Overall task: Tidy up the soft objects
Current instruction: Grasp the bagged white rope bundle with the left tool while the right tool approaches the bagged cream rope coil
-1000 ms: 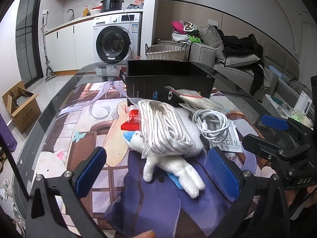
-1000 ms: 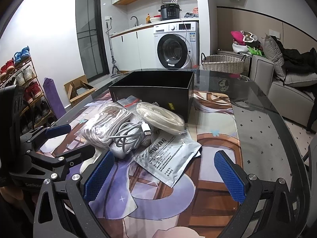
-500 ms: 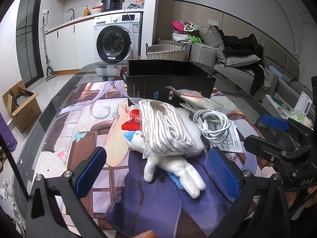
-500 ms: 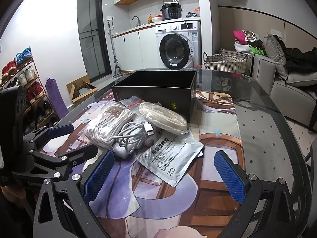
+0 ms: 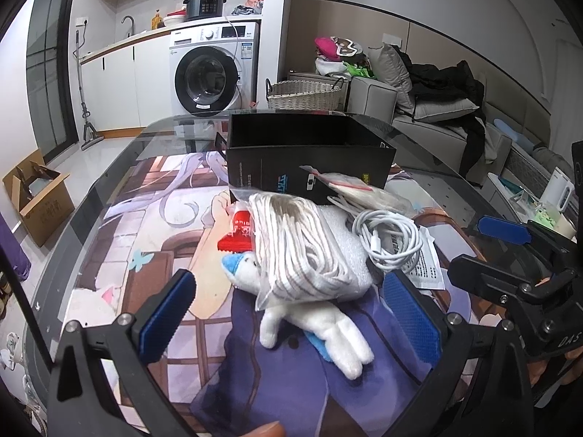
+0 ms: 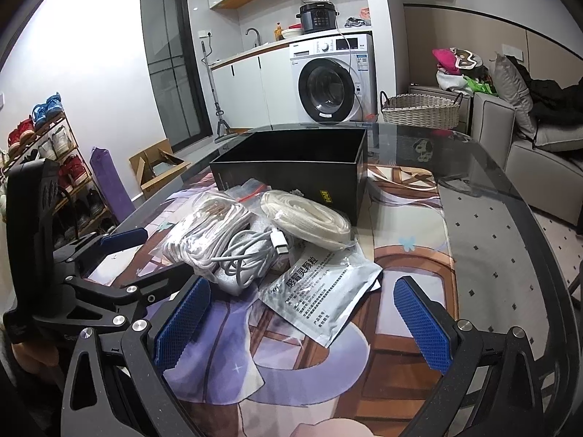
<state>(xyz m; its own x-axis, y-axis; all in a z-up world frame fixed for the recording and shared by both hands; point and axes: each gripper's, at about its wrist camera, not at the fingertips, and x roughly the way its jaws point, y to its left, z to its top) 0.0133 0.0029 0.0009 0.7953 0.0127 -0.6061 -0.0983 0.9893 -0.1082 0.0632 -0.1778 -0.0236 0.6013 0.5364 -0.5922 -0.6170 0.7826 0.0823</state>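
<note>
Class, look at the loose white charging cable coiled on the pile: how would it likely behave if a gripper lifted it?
The charging cable looks thin and unbound, so it would probably flop and uncoil. Its loops rest on the bagged rope, so it may snag or drag that.

Walls: white, beige panels
Kitchen: washer [image 5: 214, 73], cabinets [image 6: 251, 89], sink [image 6: 253, 36]
Sofa [image 5: 444, 123]: grey, dark clothes
Shoe rack [image 6: 54, 156]: by the wall

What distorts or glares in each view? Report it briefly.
Left wrist view: fisheye bends the walls and the glass table edge; dark vignette in the corners; the white plush toy is sharp. Right wrist view: same barrel bend; the bare glass table top mirrors the room, and the silver foil pouch shows mild sheen.
</note>
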